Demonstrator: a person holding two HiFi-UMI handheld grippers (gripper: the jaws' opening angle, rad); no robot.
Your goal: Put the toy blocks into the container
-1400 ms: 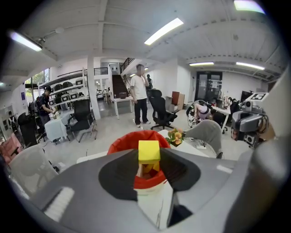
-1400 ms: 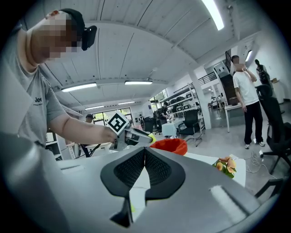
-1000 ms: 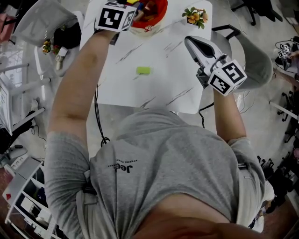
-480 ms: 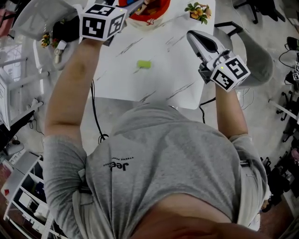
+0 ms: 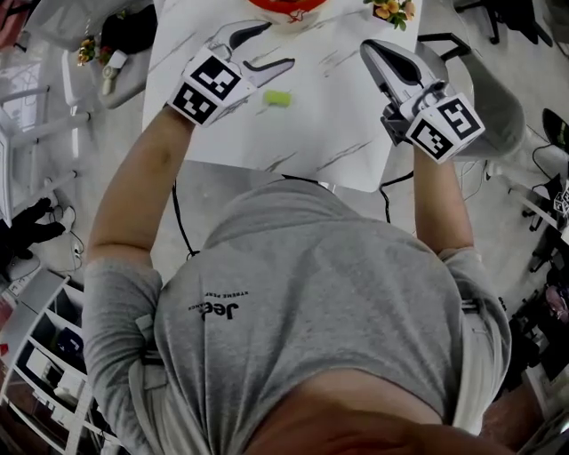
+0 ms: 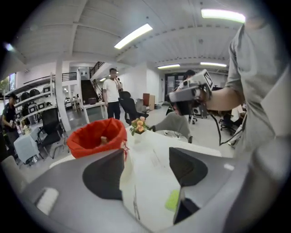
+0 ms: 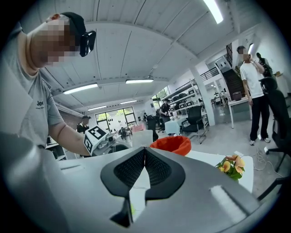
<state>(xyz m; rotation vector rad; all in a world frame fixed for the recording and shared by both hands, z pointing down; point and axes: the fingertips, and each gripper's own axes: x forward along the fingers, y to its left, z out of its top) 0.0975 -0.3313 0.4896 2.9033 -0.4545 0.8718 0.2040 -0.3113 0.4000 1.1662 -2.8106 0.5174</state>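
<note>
A small green block [image 5: 276, 99] lies on the white marbled table [image 5: 338, 133]; in the left gripper view the green block [image 6: 173, 200] shows low, beside the right-hand jaw. My left gripper [image 5: 277, 44] hovers just beyond and left of it, open, with nothing between its fingers [image 6: 105, 175]. The red container [image 5: 289, 5] stands at the table's far edge, mostly cut off; the red container [image 6: 97, 136] holds at least one block. At the table's right side my right gripper [image 5: 372, 46] is raised, jaws shut and empty, its pads [image 7: 144, 168] touching.
A small pot of orange flowers [image 5: 396, 9] stands at the far right corner of the table. A grey chair [image 5: 493, 98] is right of the table. People, desks and chairs fill the room behind, and shelving stands at the left.
My left gripper has pulled back from over the red container toward the green block, and its jaws have spread apart. The right gripper has barely moved.
</note>
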